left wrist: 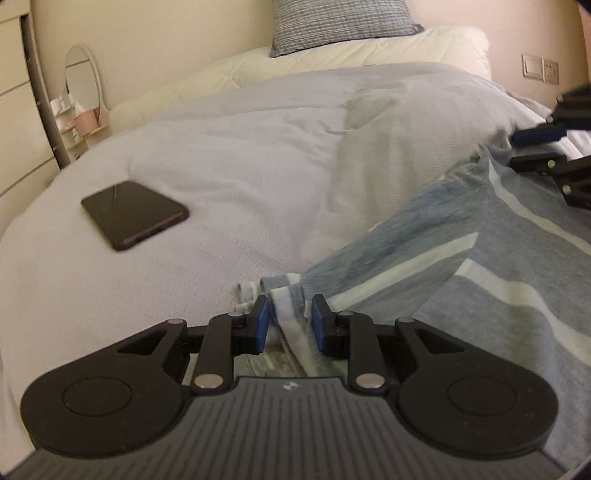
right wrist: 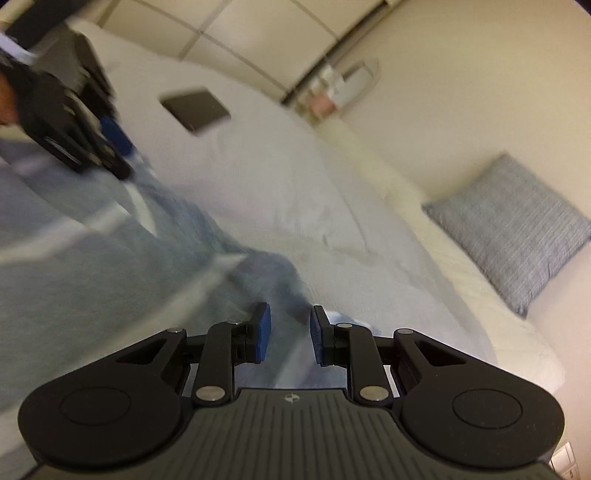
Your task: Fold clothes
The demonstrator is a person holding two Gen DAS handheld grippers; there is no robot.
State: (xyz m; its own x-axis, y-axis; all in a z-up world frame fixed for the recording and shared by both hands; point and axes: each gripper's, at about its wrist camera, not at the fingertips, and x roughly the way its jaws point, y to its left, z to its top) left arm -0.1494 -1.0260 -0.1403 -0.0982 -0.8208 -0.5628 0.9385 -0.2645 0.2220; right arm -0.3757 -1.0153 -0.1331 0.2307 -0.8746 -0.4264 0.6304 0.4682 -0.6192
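Garment was a blue-and-white striped top (left wrist: 480, 236), spread over the right part of the bed (left wrist: 207, 177), on the pale grey duvet; left hand-held gripper (left wrist: 288, 325) had a bunched striped edge between its blue pads (left wrist: 261, 321), jaws narrowly apart, cloth filling the gap; looked like a pinch on that edge; right hand-held gripper (right wrist: 290, 332) sat at another end of the same garment, jaws narrowly parted, blurred blue cloth between them; grip there could not be confirmed from the frames; black phone (left wrist: 135, 214) lay on the duvet, well apart from the fabric; grey pillow (left wrist: 343, 22) at the head of the bed; judged step: a fold in progress, both ends taken up; next move calls for carrying the two edges together, keeping tension even, laying them flat, clear of the phone.
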